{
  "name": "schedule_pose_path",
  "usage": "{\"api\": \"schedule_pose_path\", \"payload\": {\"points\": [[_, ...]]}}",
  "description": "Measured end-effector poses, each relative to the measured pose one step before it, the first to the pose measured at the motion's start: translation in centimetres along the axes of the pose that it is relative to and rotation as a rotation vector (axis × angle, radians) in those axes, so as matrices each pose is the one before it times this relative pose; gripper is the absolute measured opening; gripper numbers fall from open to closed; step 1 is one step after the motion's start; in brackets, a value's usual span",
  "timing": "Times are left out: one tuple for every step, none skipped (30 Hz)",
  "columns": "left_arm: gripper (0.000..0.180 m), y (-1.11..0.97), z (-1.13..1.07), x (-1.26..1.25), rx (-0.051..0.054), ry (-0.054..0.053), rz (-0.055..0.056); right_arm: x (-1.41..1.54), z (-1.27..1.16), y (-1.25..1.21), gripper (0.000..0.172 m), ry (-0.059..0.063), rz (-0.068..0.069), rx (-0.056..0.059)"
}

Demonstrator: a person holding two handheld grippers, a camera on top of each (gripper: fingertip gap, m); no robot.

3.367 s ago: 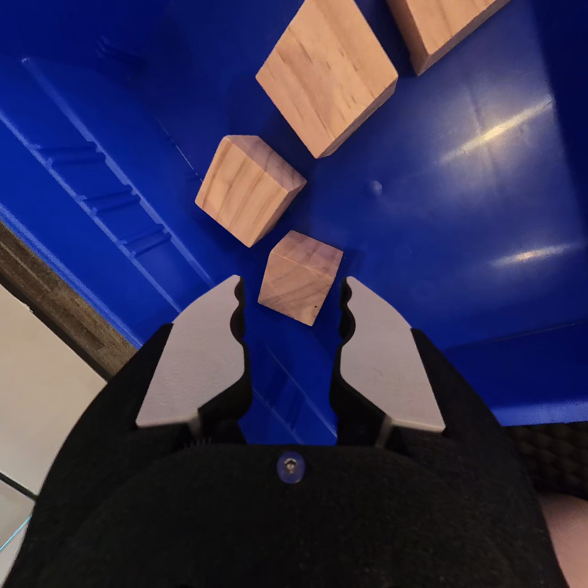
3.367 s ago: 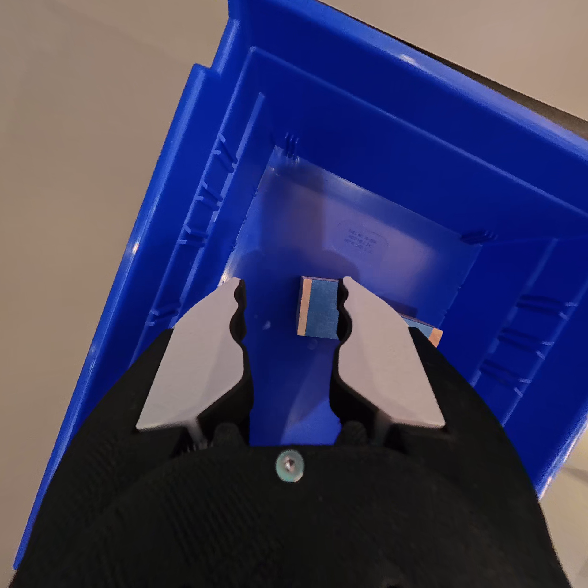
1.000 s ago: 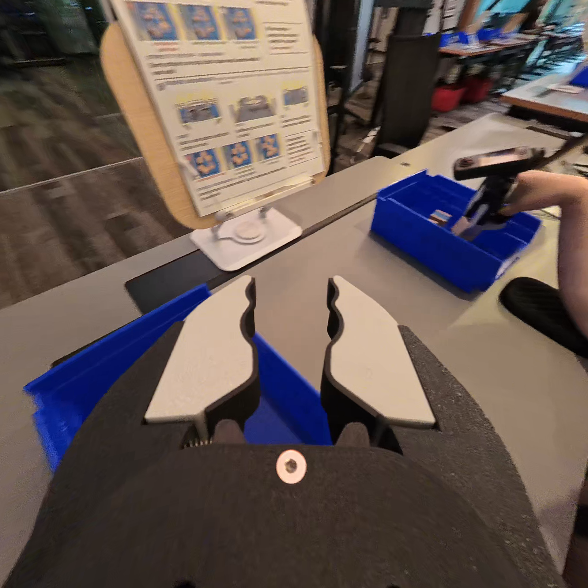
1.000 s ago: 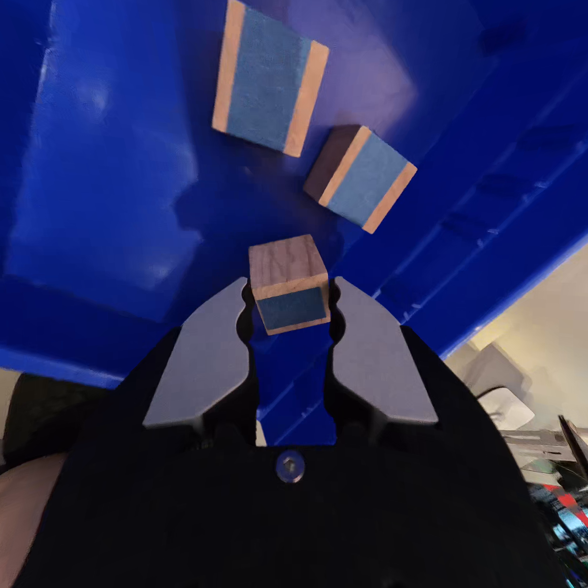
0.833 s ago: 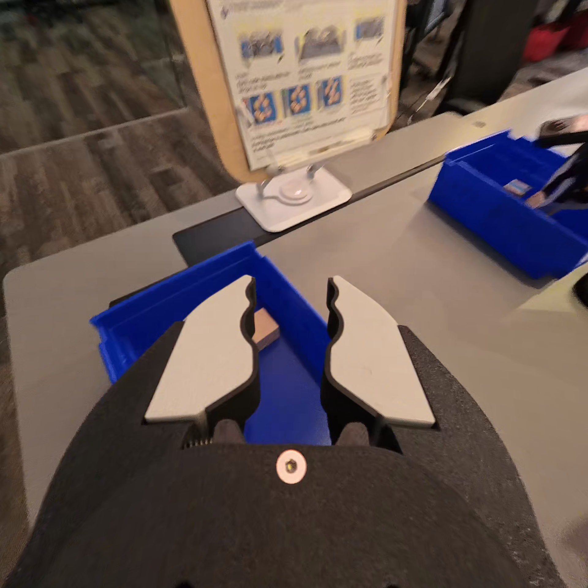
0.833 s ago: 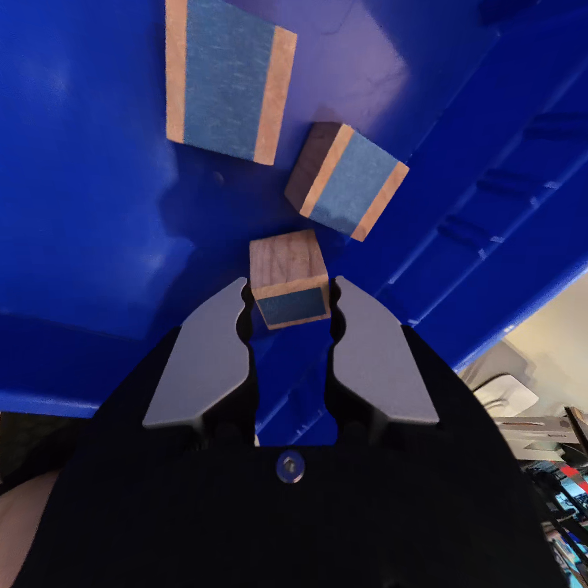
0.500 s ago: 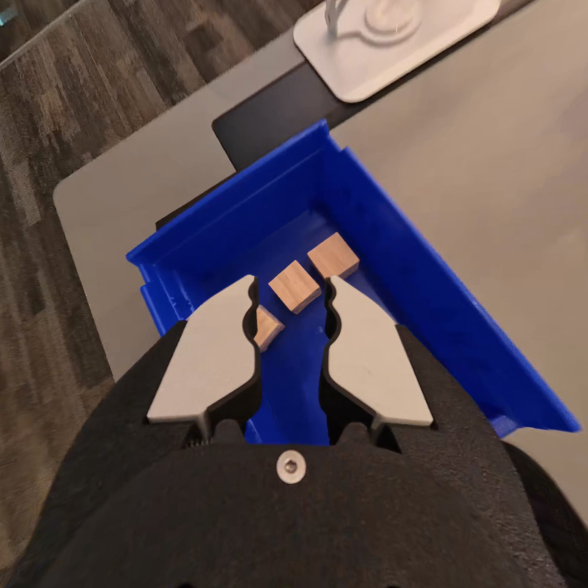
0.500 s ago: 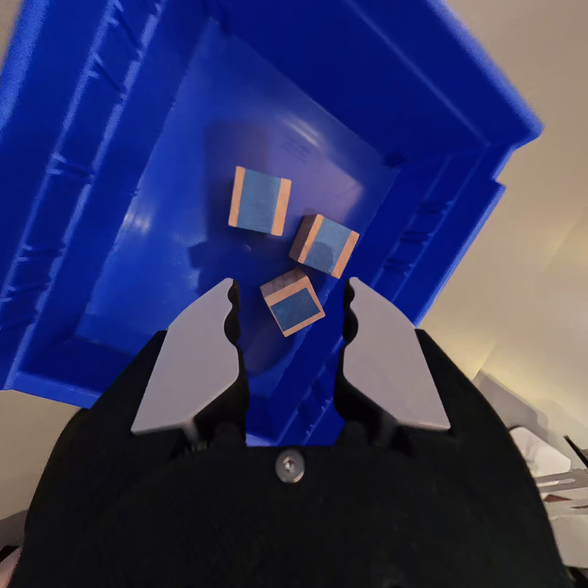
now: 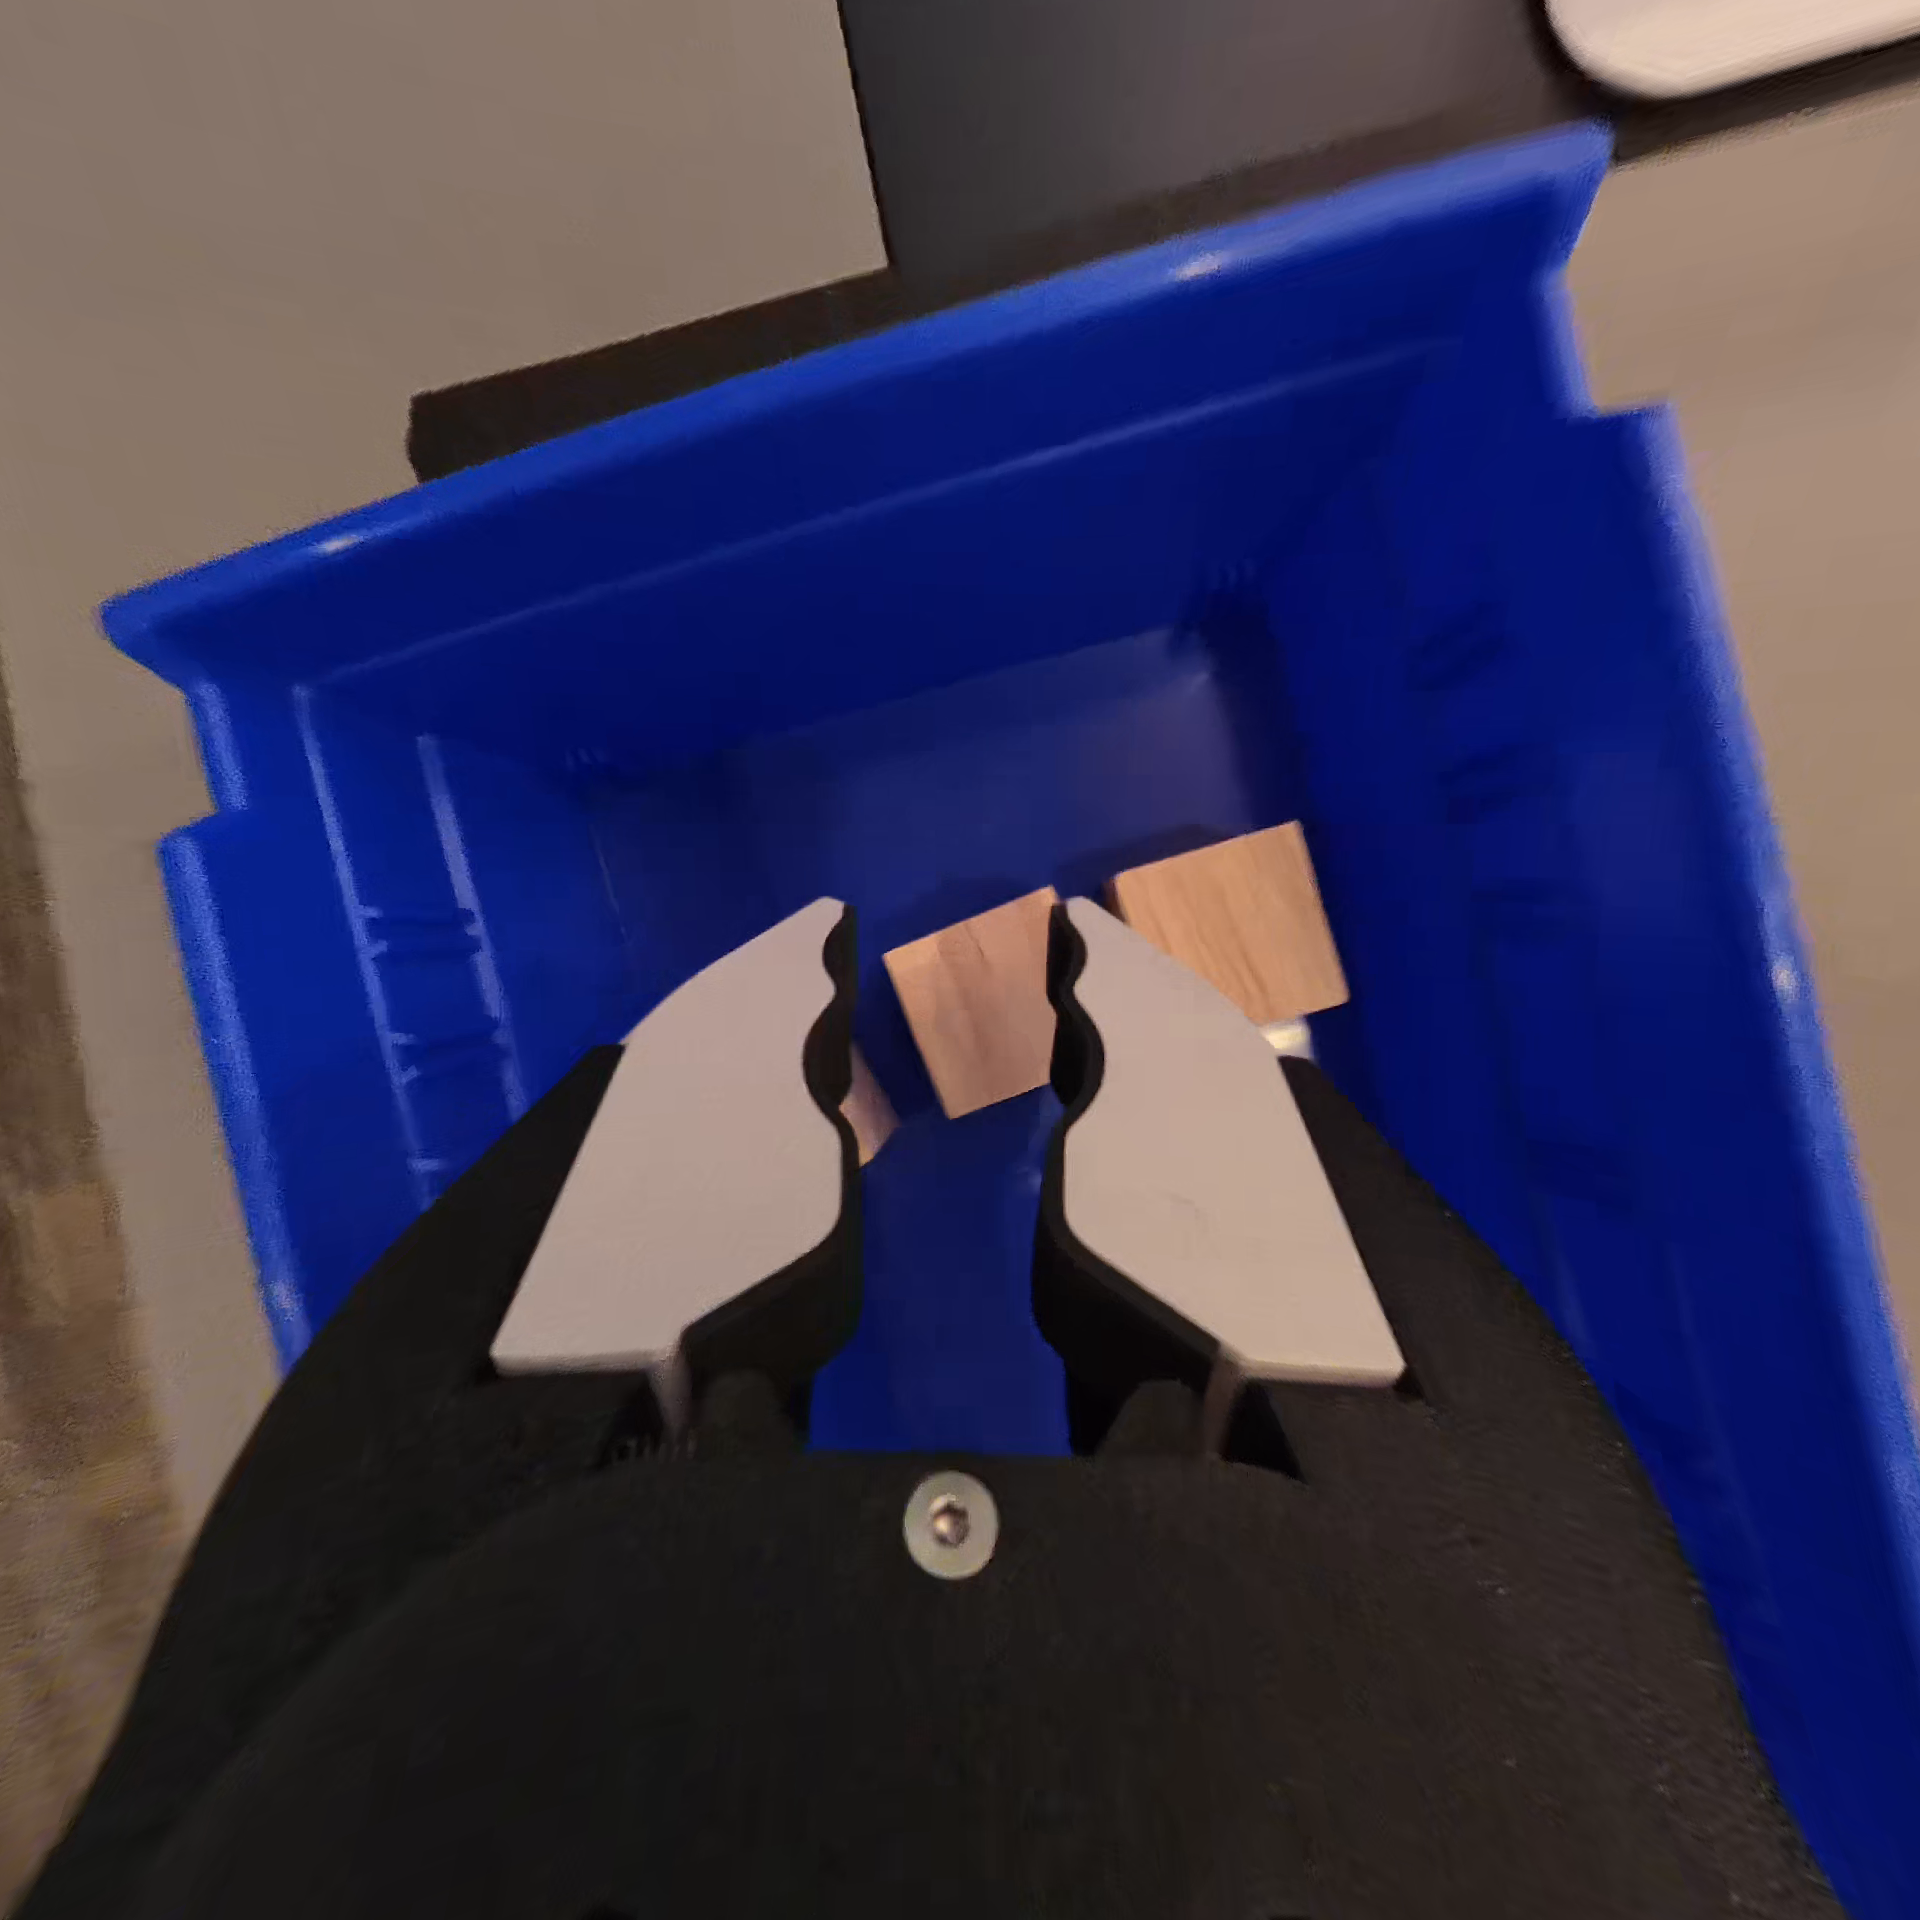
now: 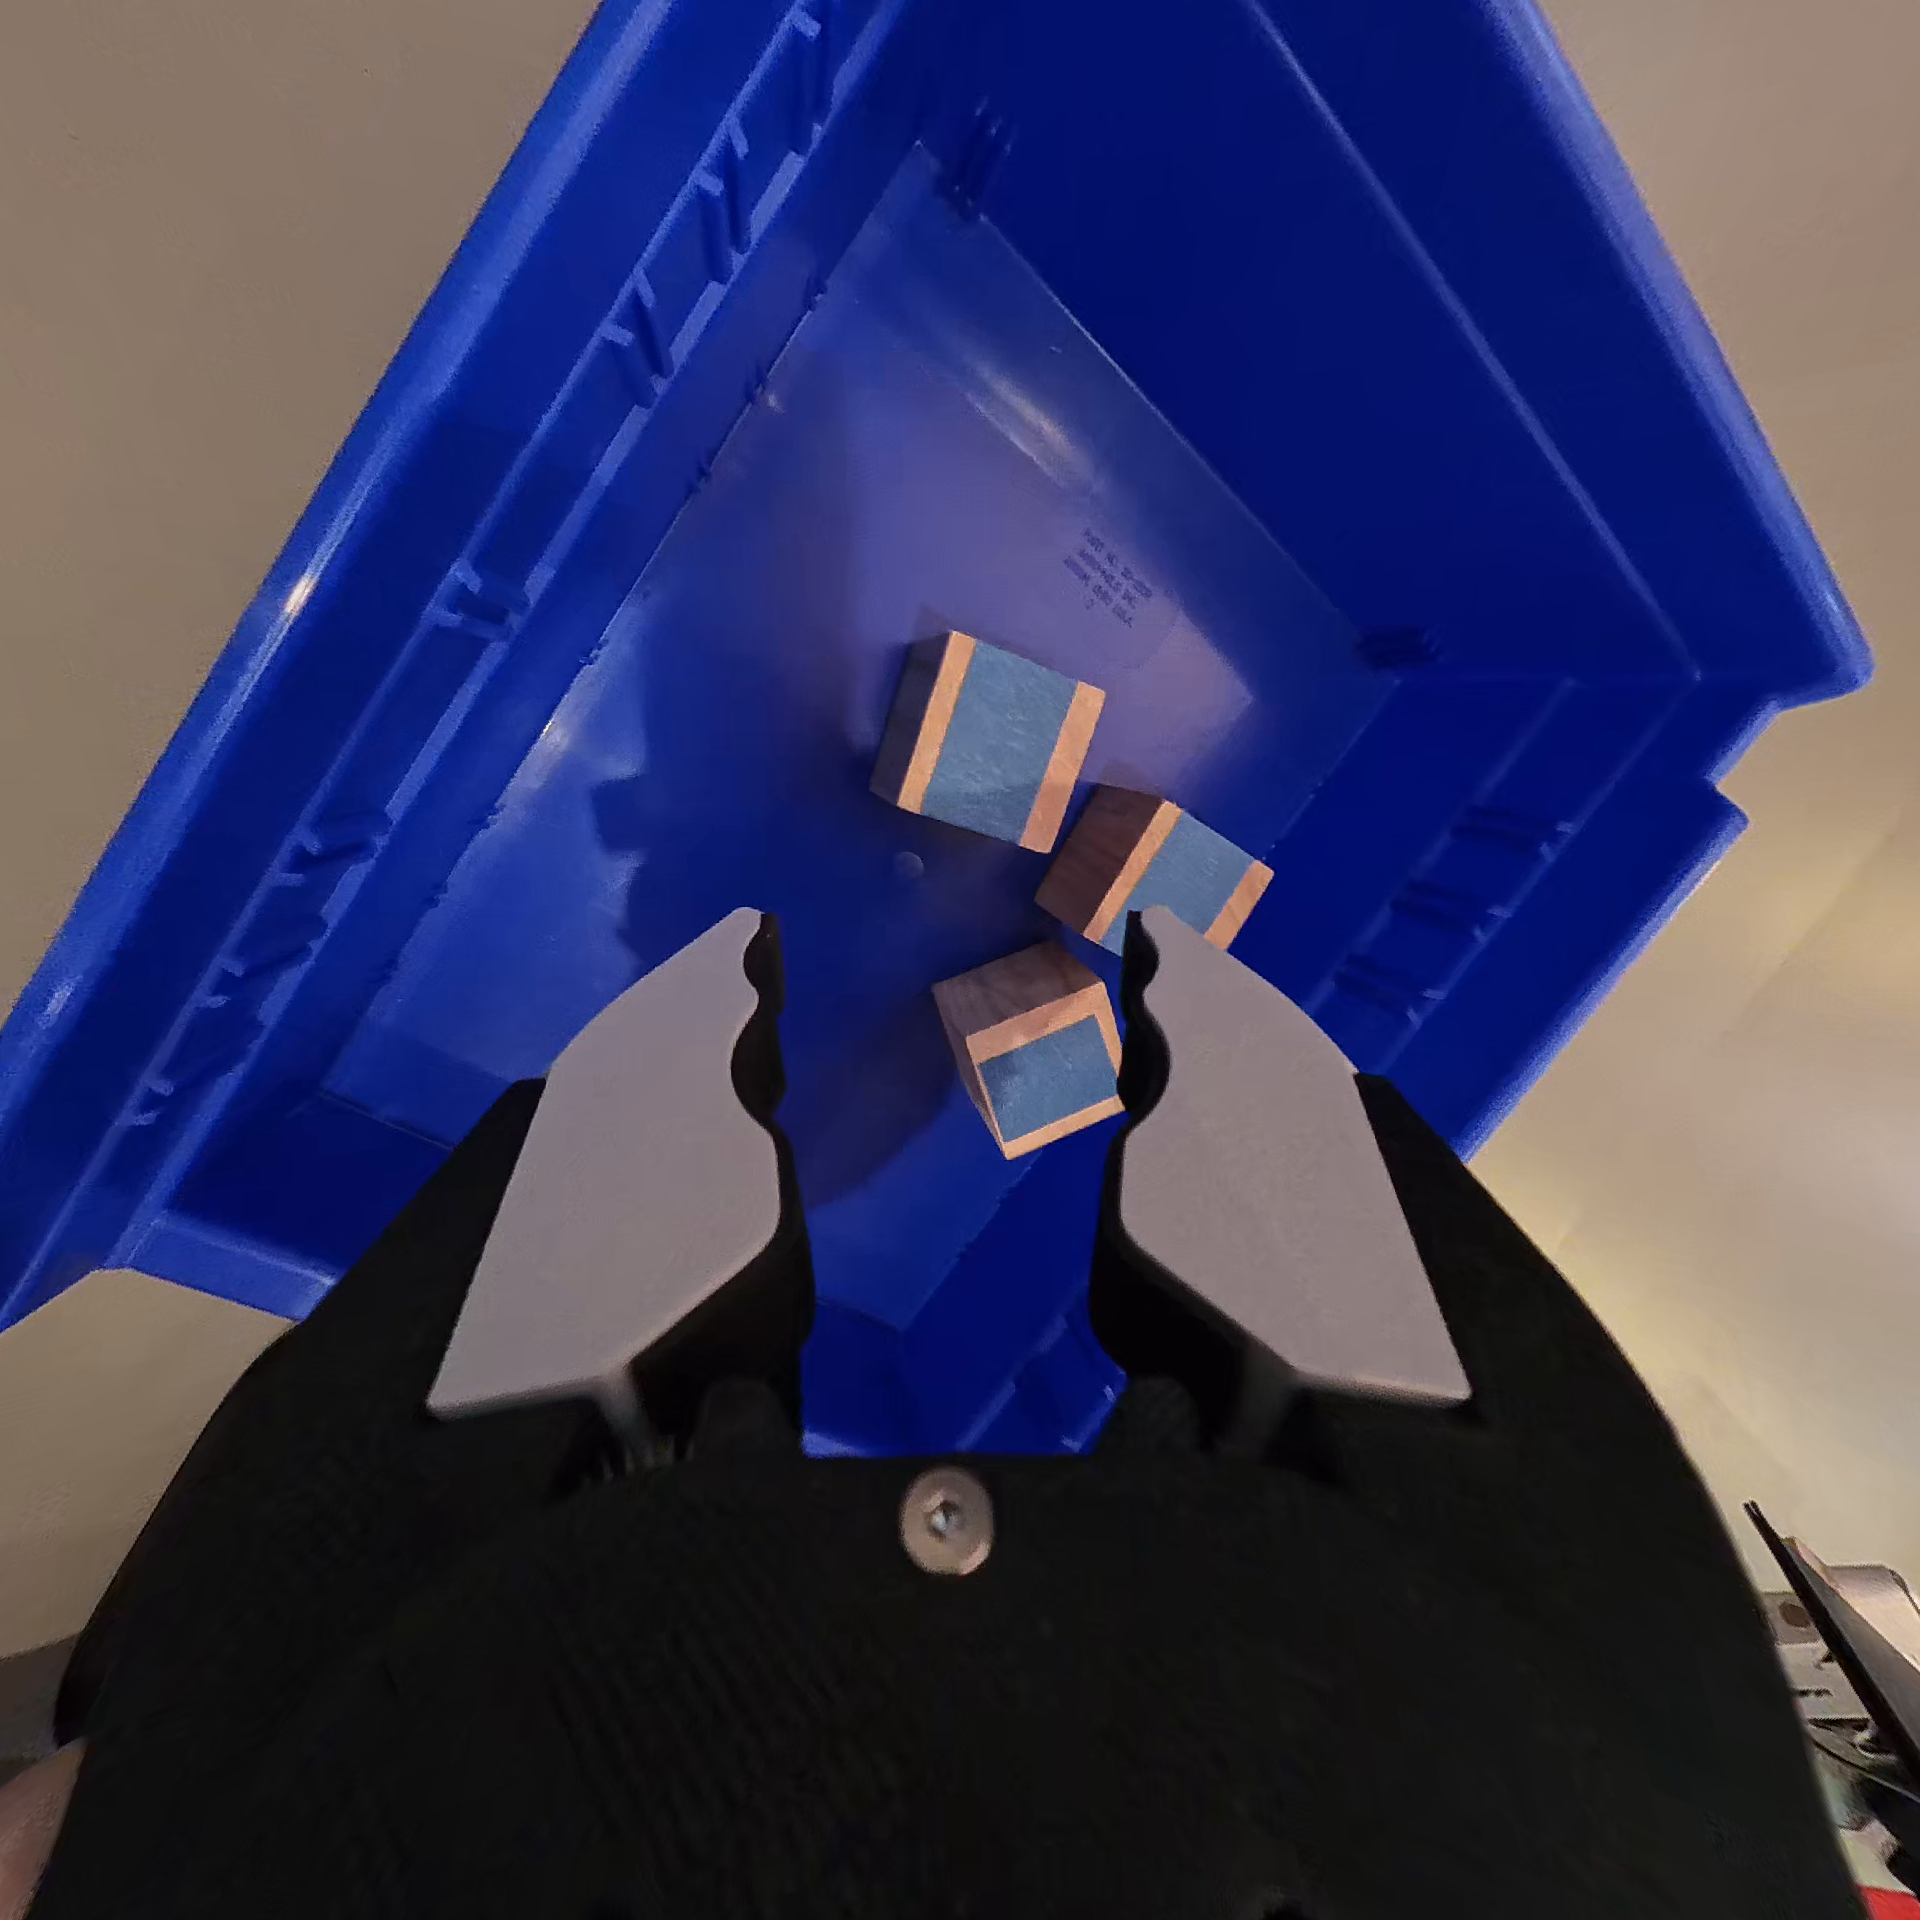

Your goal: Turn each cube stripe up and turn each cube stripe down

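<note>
1. Grey table: flat and matte, with a black mat at its far edge. Open surface lies around both bins.
2. Left blue bin: moulded glossy plastic with ribbed inner walls and a raised rim. Its floor is free on the left and far side; the cubes crowd the right wall. Half a second ago this bin sat smaller and farther off in the left wrist view; it now fills the view.
3. Right blue bin: same make, with a shiny floor. A broad clear stretch lies on the left and far part of the floor; the cubes cluster toward the right wall.
4. Left gripper: grey fingers with wavy black pads, jaws apart and nothing clamped. Their gap looks slightly narrower than half a second ago.
5. Right gripper: jaws wide apart, holding nothing. A second ago it was clamped on the nearest cube.
6. Plain wooden cubes, no stripe showing: a larger one by the right wall, a mid one seen between the left fingers beyond the tips, and a third barely visible behind the left finger.
7. Striped cubes, blue band between bare wood edges: the far one and the middle one sit stripe up; the nearest rests on the floor, tilted in view, band facing the camera.
</note>
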State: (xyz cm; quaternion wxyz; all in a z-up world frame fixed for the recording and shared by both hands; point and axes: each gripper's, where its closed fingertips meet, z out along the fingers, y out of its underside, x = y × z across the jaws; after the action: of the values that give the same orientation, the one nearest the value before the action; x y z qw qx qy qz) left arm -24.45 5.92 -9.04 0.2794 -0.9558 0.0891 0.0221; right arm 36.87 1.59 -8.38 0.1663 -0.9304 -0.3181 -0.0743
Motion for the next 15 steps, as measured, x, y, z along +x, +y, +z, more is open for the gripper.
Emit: {"api": "schedule_pose_path", "payload": {"points": [[0.035,-0.142,0.034,0.513,0.0032,0.0277,-0.0354,-0.141,0.086,0.001,0.065,-0.0026,-0.0033,-0.0053],[0.035,0.057,0.039,0.343,-0.0090,0.0147,-0.0172,-0.121,0.075,0.022,0.065,-0.0026,-0.0023,-0.0057],[0.036,0.206,0.046,-0.002,-0.0158,-0.0102,-0.0050,-0.053,0.046,0.009,0.065,0.0010,-0.0017,-0.0046],[0.040,0.181,0.052,-0.168,-0.0132,-0.0224,0.0035,-0.025,0.019,-0.014,0.065,0.0024,-0.0014,-0.0026],[0.042,0.128,0.043,-0.235,-0.0089,-0.0248,0.0048,-0.059,-0.004,-0.027,0.065,0.0004,-0.0017,-0.0004],[0.045,0.115,0.087,-0.101,-0.0085,-0.0151,0.0012,-0.080,-0.018,-0.039,0.065,-0.0016,-0.0024,0.0007],[0.048,0.134,0.112,0.066,-0.0108,-0.0031,-0.0028,-0.063,-0.025,-0.026,0.065,0.0002,-0.0024,0.0002],[0.048,0.158,0.145,0.078,-0.0125,-0.0013,-0.0036,-0.036,-0.031,-0.023,0.065,0.0026,-0.0021,-0.0011],[0.048,0.150,0.148,-0.057,-0.0133,-0.0103,-0.0027,-0.033,-0.024,-0.011,0.065,0.0023,-0.0023,-0.0014],[0.050,0.089,0.156,-0.098,-0.0082,-0.0136,-0.0013,-0.050,-0.005,-0.006,0.065,0.0012,-0.0027,-0.0013],[0.050,0.157,0.172,-0.073,-0.0106,-0.0113,0.0021,-0.060,0.000,0.003,0.065,0.0006,-0.0026,-0.0019],[0.050,0.191,0.159,-0.041,-0.0133,-0.0099,0.0036,-0.051,0.015,0.020,0.065,0.0006,-0.0027,-0.0030],[0.050,0.085,0.147,0.035,-0.0075,-0.0050,0.0023,-0.047,0.026,0.018,0.065,0.0007,-0.0027,-0.0032],[0.050,0.113,0.139,0.131,-0.0079,0.0035,-0.0021,-0.057,0.029,0.020,0.065,-0.0002,-0.0018,-0.0029],[0.050,0.080,0.137,0.196,-0.0085,0.0101,-0.0056,-0.041,0.039,0.006,0.065,-0.0003,-0.0016,-0.0025]]}}
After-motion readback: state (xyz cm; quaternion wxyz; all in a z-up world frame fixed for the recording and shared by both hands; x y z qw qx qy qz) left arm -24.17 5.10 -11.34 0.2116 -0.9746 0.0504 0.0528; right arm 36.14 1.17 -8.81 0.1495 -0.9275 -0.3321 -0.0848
